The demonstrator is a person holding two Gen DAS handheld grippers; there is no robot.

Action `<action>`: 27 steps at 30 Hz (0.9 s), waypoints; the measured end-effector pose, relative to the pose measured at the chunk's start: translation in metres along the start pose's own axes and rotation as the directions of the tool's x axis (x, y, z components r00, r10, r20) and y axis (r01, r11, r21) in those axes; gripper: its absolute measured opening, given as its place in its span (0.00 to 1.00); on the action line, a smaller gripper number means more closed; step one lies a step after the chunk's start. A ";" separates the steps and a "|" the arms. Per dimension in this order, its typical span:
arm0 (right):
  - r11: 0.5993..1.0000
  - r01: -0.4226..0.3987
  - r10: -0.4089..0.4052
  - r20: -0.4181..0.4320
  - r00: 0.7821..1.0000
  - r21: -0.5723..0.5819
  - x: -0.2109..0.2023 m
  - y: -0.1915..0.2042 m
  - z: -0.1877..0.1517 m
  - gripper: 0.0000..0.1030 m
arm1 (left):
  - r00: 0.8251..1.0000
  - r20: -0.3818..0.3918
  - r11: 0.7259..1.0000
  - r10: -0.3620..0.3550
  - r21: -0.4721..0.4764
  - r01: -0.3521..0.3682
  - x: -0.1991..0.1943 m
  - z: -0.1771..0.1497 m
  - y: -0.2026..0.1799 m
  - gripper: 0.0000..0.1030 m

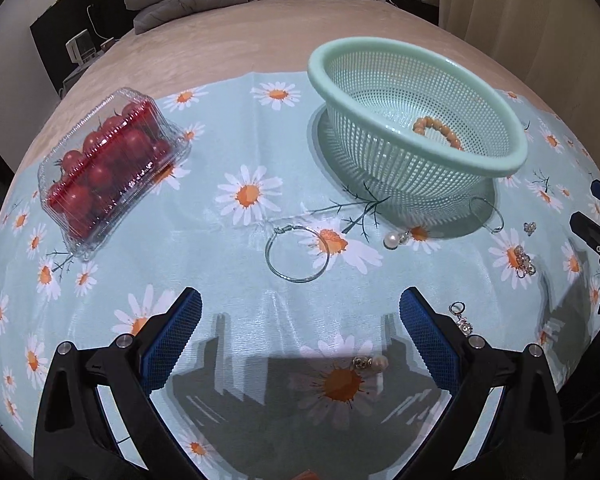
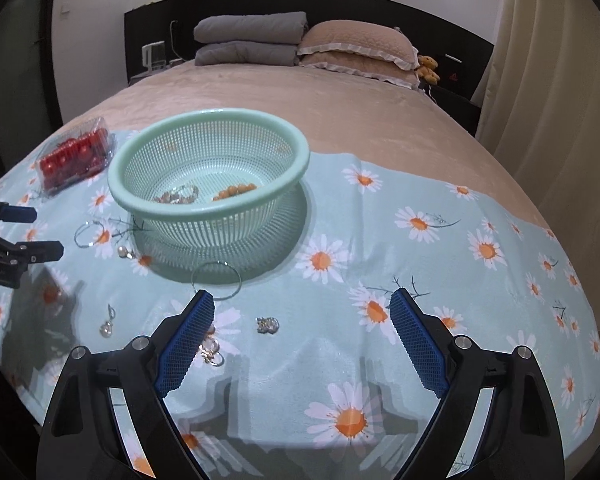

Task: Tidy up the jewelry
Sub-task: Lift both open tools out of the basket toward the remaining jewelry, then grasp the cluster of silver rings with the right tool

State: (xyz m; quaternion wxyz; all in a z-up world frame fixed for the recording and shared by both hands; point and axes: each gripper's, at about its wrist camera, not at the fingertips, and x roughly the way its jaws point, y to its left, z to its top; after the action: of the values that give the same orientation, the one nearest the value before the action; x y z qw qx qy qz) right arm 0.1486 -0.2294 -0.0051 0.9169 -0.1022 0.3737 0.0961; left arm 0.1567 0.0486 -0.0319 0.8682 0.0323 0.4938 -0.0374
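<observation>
Your left gripper hung over the daisy-print cloth with its jaws spread wide and nothing between them. Under it, in its shadow, lay a small pearl stud; a dangly crystal earring sat just beside the right-hand blue pad. Your right gripper was likewise spread and empty, its jaws parted over bare cloth, with a crystal cluster earring peeking out just beside its left-hand pad and a small sparkly stud lying slightly ahead between the fingers.

A little farther out, you had 1 large silver hoop lying flat in front of the left gripper, and a pearl drop earring to its right. A second silver hoop lay against the foot of the mint-green basket. Inside that basket already rested an orange bead bracelet and a pale crystal bracelet.

To the left of the basket, well apart from it, stood a clear clamshell box of cherry tomatoes. Beyond the cloth stretched a beige bedspread, with folded grey quilts and frilled pillows at the headboard.
</observation>
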 end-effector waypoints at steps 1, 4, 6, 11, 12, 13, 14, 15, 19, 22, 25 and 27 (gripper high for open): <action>1.000 -0.005 0.005 -0.012 1.000 -0.001 0.004 0.000 -0.003 0.78 | 1.000 -0.007 1.000 -0.007 0.005 0.007 0.004 -0.002 -0.001 0.94; 1.000 -0.010 0.011 -0.050 0.999 0.014 0.018 -0.001 -0.010 0.77 | 1.000 -0.016 1.000 -0.001 0.021 0.002 0.013 -0.004 -0.003 0.94; 0.999 -0.027 0.029 -0.064 0.998 0.027 0.026 -0.001 -0.014 0.76 | 1.000 -0.021 1.000 -0.009 0.016 0.009 0.018 -0.003 -0.002 0.94; 0.998 -0.048 0.052 -0.092 0.994 0.046 0.044 0.000 -0.017 0.59 | 1.000 -0.022 1.000 0.016 -0.001 -0.016 0.029 0.000 0.003 0.94; 0.997 -0.054 0.059 -0.099 0.993 0.054 0.048 0.000 -0.018 0.57 | 1.000 -0.012 1.000 0.017 -0.014 -0.017 0.030 0.003 0.006 0.94; 0.996 -0.058 0.065 -0.106 0.992 0.061 0.051 0.000 -0.019 0.54 | 1.000 -0.011 1.000 0.007 -0.028 -0.008 0.031 0.004 0.009 0.94; 0.996 -0.063 0.069 -0.106 0.992 0.067 0.054 0.000 -0.019 0.52 | 1.000 -0.013 0.999 -0.005 -0.038 0.004 0.033 0.005 0.010 0.94; 0.995 -0.066 0.073 -0.098 0.992 0.072 0.054 -0.001 -0.019 0.52 | 1.000 -0.013 0.999 -0.009 -0.041 0.008 0.036 0.006 0.011 0.94; 0.993 -0.087 0.094 -0.094 0.991 0.077 0.056 -0.001 -0.020 0.40 | 1.000 0.006 1.000 0.006 -0.013 -0.006 0.042 0.005 0.007 0.94; 0.993 -0.100 0.107 -0.097 0.990 0.068 0.056 -0.001 -0.020 0.23 | 0.999 0.023 1.000 -0.022 -0.019 0.023 0.043 0.004 0.004 0.80; 0.992 -0.112 0.116 -0.101 0.988 0.051 0.055 0.002 -0.021 0.15 | 0.999 0.018 0.999 -0.041 0.016 0.040 0.044 0.005 -0.002 0.68; 0.993 -0.109 0.112 -0.104 0.988 0.035 0.054 0.005 -0.021 0.14 | 0.999 0.013 0.998 -0.053 0.017 0.052 0.043 0.005 -0.004 0.59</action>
State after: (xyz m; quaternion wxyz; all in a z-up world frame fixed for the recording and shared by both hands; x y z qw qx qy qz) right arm 0.1712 -0.2243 -0.0588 0.8905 -0.0728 0.4282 0.1355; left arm 0.1821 0.0425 -0.0667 0.8699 0.0263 0.4882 -0.0646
